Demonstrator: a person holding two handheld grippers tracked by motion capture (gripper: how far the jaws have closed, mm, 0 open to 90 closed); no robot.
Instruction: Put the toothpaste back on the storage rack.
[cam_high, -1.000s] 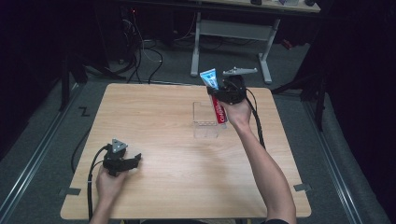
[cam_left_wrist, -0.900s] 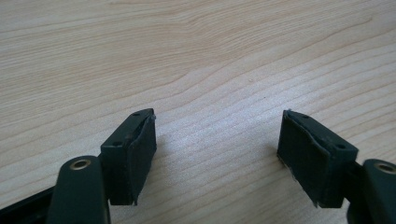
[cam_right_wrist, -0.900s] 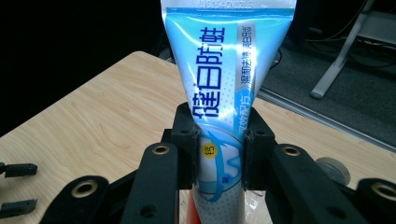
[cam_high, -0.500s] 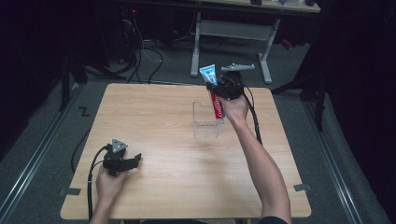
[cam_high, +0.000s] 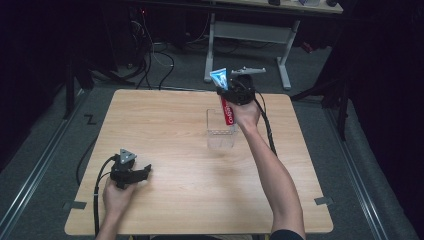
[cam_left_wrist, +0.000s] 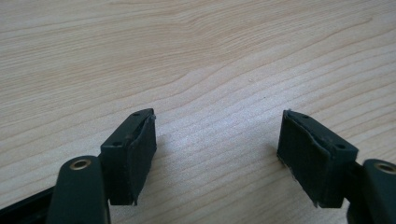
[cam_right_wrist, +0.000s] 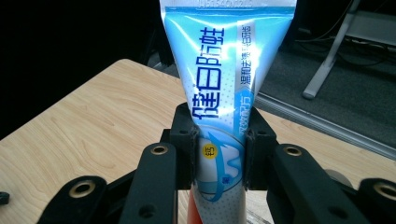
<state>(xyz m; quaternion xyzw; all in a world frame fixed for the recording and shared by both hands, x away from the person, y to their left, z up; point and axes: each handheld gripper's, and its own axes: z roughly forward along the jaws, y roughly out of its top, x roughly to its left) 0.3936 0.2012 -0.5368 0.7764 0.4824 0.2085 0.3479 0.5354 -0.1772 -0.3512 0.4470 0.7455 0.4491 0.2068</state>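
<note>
A toothpaste tube (cam_high: 226, 105), blue and white at its flat end and red toward the cap, hangs nearly upright with the flat end up. My right gripper (cam_high: 226, 95) is shut on it at the far middle of the table; in the right gripper view both pads (cam_right_wrist: 187, 144) press the tube (cam_right_wrist: 219, 84) at its blue part. The tube's red lower end hangs over the far rim of a clear plastic container (cam_high: 221, 132). My left gripper (cam_high: 142, 172) rests on the wooden table (cam_high: 175, 200) at the front left, open, with bare wood between its pads (cam_left_wrist: 135, 154).
A cable trails from each gripper across the table. Beyond the far edge stands a white metal frame (cam_high: 282, 55) on dark carpet. Several cables lie on the floor at the back left.
My right hand has carried the tube a little to the left, toward the clear container. The left gripper has stayed where it was.
</note>
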